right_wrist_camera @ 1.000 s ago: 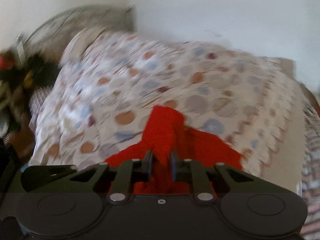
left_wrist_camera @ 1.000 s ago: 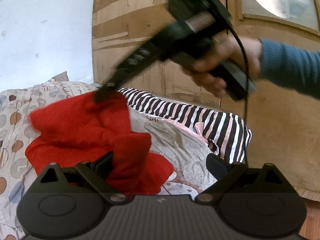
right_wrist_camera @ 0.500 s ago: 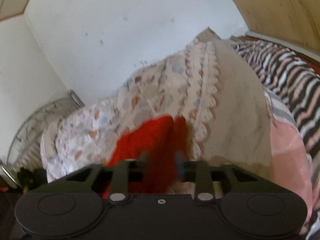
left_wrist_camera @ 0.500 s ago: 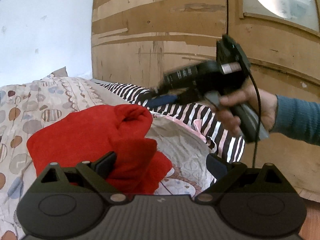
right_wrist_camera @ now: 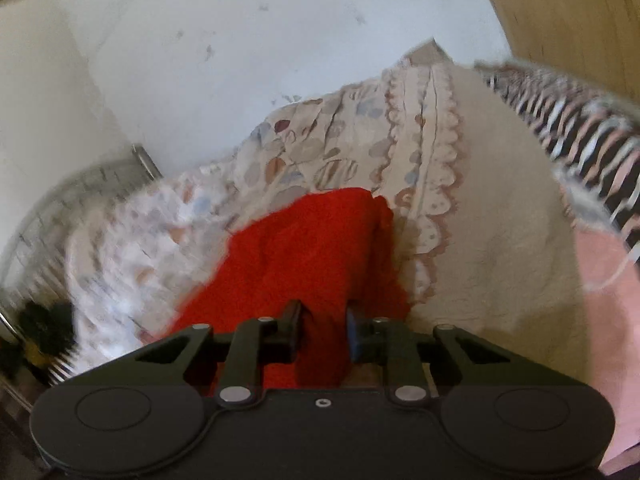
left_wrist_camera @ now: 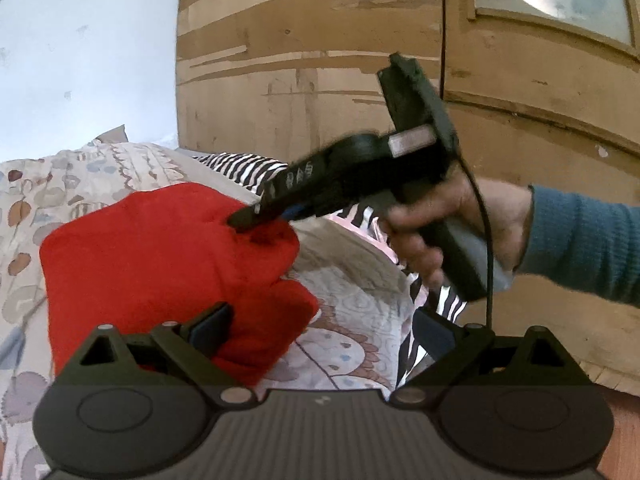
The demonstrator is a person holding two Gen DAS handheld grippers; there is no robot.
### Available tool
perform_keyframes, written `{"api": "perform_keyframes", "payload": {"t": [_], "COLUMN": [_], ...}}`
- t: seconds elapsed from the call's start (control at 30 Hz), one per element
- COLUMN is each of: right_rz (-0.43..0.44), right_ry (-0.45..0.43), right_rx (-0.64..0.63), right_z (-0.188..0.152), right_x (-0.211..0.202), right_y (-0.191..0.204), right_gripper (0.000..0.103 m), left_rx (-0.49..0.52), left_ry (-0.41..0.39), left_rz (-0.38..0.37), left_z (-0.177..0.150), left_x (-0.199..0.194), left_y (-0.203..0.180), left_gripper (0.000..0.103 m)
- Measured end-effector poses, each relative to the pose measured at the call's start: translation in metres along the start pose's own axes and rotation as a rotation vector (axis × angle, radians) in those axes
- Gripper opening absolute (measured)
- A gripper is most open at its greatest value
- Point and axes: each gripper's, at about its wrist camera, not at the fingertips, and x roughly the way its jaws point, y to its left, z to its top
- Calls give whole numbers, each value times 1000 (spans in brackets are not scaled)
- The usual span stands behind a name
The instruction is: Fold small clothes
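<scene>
From my left wrist camera, my left gripper has its fingers spread wide, with nothing held between them. The left finger sits against the near edge of the red garment, while the other finger hangs over the patterned bedspread, well apart from the cloth. The garment is a bright red, fuzzy-looking piece, bunched into a thick, roughly folded bundle with a rounded hump on top and a smaller lobe sticking out toward me. It lies on the bed, on the beige bedspread printed with brown and blue ovals. Across from me, my right hand, in a blue sleeve, holds the right gripper with its tip pressed into the top right of the bundle, where the cloth dents in. A black-and-white striped cloth lies behind it, in front of a wooden panel.

From my right wrist camera, the right gripper has its fingers drawn close together on a raised ridge of the red garment, pinching it. The cloth runs away from me in a long red mound, smooth on top and creased down its right side. It rests on the bedspread, just beside the scalloped trim. This view is blurred toward the left, where a metal rack shows against the white wall.
</scene>
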Motion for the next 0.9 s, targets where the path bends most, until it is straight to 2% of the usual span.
{"api": "perform_keyframes", "payload": {"t": [0.07,0.13,0.2,0.3,0.47,0.57,0.67,0.73,0.83,0.9], "right_rz": [-19,11,34,27,12,-7,-56,-114,-134,-99], "right_ry": [5,2,1,0,-8,-24,-64,-123,-206,-243], "right_rx": [-14,45,85,78,87,102,101,91,94,89], "right_z": [-11,-14,-13,-14,-12,-14,-18,-22,-30,-36], "right_x": [3,3,1,2,3,1,-6,-15,-30,-40], "right_y": [-5,-16,-22,-20,-16,-15,-8,2,19,31], "right_gripper": [23,23,24,25,27,33,46,74,91,99], "left_rx": [38,45,16,-61,-236,-351,-527,-645,-767,-800], "left_ry": [11,2,-28,-95,-181,-215,-153,-78,-54,-58], "left_rz": [11,16,4,18,174,264,320,350,305,282], "left_z": [-1,1,4,9,11,6,-2,-11,-26,-33], "left_x": [2,-3,-15,-40,-73,-84,-84,-77,-71,-72], "left_y": [-4,-5,-2,6,28,49,78,97,116,120], "left_gripper": [98,98,98,101,102,102,102,102,102,102]}}
